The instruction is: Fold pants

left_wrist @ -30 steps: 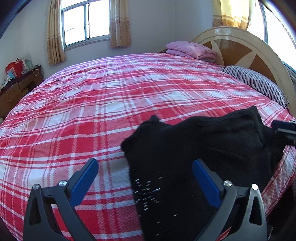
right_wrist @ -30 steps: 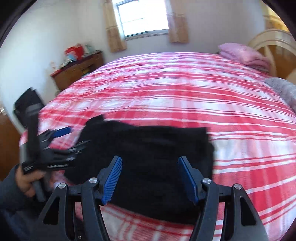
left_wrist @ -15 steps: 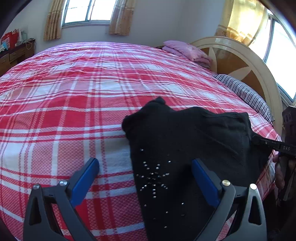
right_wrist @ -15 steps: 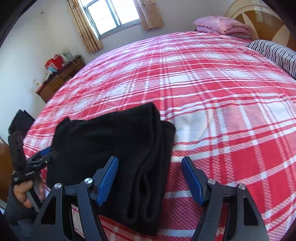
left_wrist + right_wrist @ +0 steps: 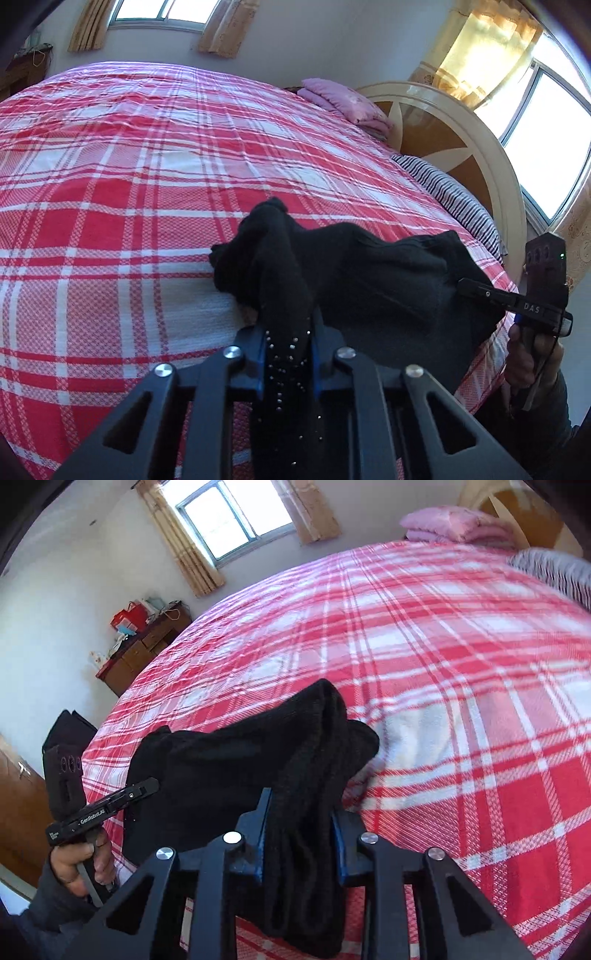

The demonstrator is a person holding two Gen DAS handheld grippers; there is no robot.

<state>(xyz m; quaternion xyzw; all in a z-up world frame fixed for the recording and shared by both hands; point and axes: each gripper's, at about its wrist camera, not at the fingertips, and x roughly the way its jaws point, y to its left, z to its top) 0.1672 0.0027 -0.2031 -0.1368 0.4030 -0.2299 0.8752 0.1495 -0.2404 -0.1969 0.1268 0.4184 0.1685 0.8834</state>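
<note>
A bed (image 5: 129, 177) under a red and white plaid sheet fills both views, with a curtained window (image 5: 229, 517) at the top, a curved headboard (image 5: 476, 147) on the right and a wooden dresser (image 5: 144, 653) at the left. The black pants (image 5: 369, 269) lie bunched low in the frame at the bed's near edge. The left gripper (image 5: 288, 343) and right gripper (image 5: 299, 830) have just closed, each clamped on a fold of them.
</note>
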